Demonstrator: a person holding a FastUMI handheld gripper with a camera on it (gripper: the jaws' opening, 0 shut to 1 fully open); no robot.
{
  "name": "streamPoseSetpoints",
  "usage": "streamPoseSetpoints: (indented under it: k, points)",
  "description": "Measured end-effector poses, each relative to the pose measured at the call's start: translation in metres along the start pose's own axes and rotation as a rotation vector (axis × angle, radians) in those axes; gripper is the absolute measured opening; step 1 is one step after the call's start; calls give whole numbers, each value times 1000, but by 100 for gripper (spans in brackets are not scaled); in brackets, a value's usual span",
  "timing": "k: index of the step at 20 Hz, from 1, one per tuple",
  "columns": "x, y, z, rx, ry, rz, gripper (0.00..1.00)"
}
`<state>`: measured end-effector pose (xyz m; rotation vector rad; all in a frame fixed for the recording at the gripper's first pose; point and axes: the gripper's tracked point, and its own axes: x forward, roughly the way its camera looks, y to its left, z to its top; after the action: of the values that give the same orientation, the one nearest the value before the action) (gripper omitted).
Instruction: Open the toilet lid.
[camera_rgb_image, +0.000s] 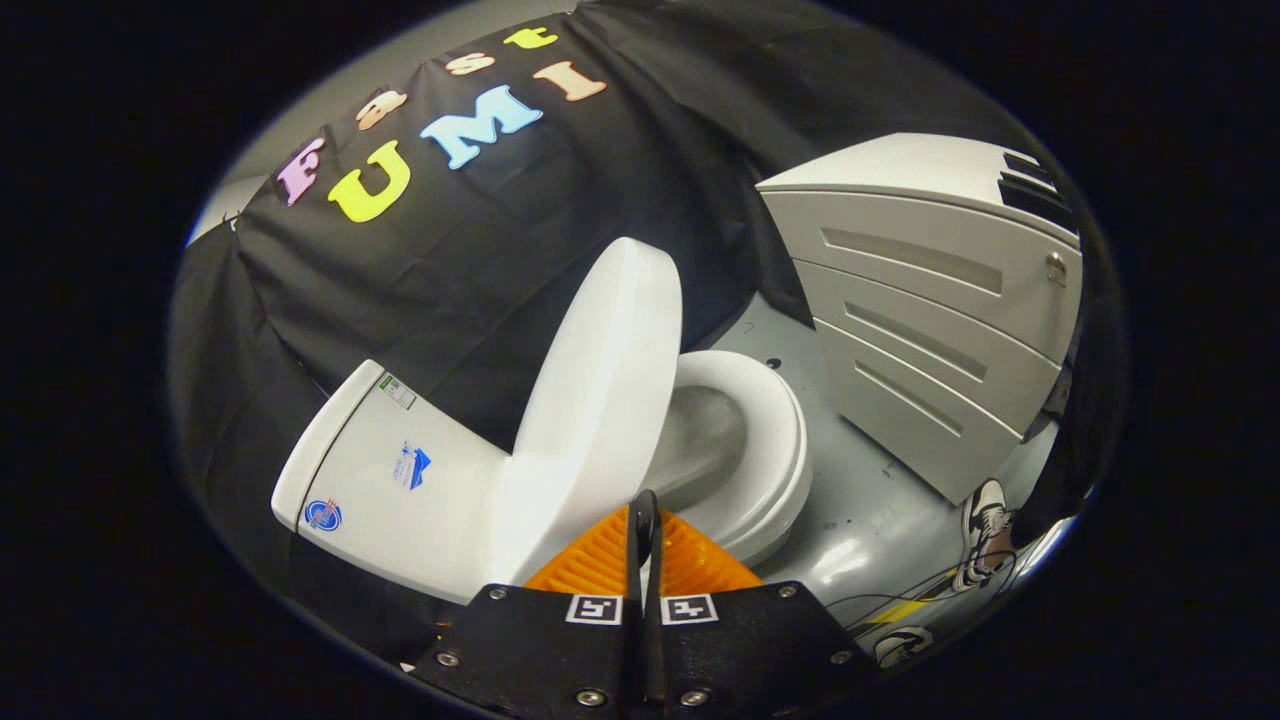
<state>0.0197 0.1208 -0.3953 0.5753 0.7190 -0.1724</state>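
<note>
A white toilet stands on the grey floor, seen tilted. Its lid is raised, standing nearly upright between the tank and the seat ring. The bowl lies uncovered. My gripper is shut, fingers pressed together with nothing between them. The tips sit close to the lid's lower edge near the hinge; whether they touch it I cannot tell.
A grey drawer cabinet stands just beyond the toilet seat. A person's shoe rests on the floor beside the cabinet, with cables nearby. Black cloth hangs behind the tank.
</note>
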Motion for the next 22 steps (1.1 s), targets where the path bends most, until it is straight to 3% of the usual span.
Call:
streamPoseSetpoints:
  k: [7,22]
  points:
    - [-11,33,6,-93,-30,-36,0]
    - [-32,110,13,-463,-129,-169,0]
